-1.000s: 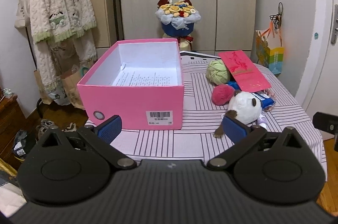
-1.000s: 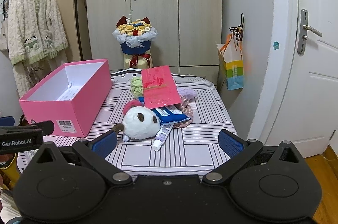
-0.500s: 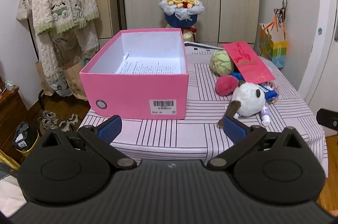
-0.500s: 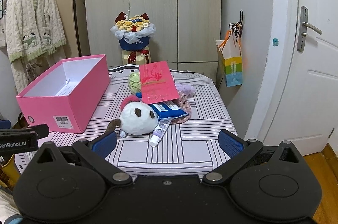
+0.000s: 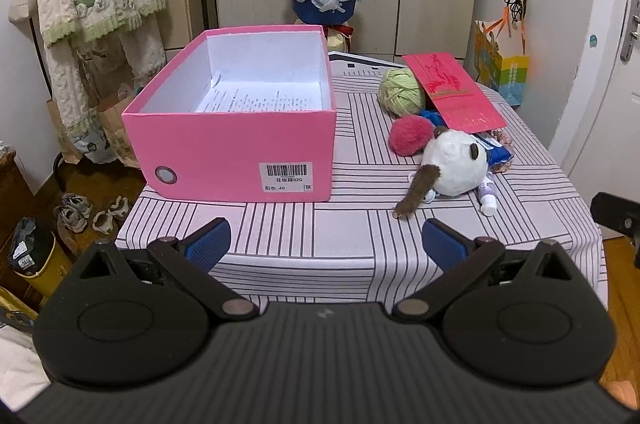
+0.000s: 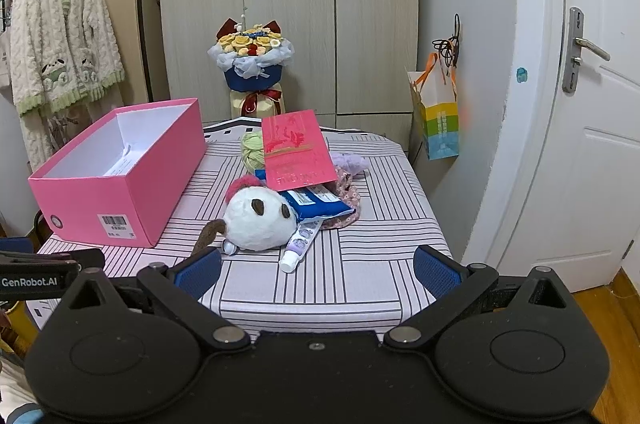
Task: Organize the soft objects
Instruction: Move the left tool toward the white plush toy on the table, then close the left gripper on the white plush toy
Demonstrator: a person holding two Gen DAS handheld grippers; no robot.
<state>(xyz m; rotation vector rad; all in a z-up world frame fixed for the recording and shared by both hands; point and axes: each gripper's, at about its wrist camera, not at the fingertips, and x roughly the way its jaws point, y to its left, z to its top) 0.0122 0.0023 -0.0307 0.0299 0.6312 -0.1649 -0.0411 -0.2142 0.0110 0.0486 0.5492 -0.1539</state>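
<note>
step: nothing sorted yet; both tools short of the surface (image 5: 352,236)
left tool (image 5: 326,240): released, empty
right tool (image 6: 318,270): released, empty
next: likely grasp white plush (image 6: 260,220); carry into pink box (image 5: 236,148)

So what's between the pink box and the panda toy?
Only bare striped tablecloth lies between the pink box and the panda toy; the left wrist view shows it.

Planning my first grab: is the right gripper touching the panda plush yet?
Apart. The right wrist view shows striped tablecloth between the open right gripper and the panda plush.
</note>
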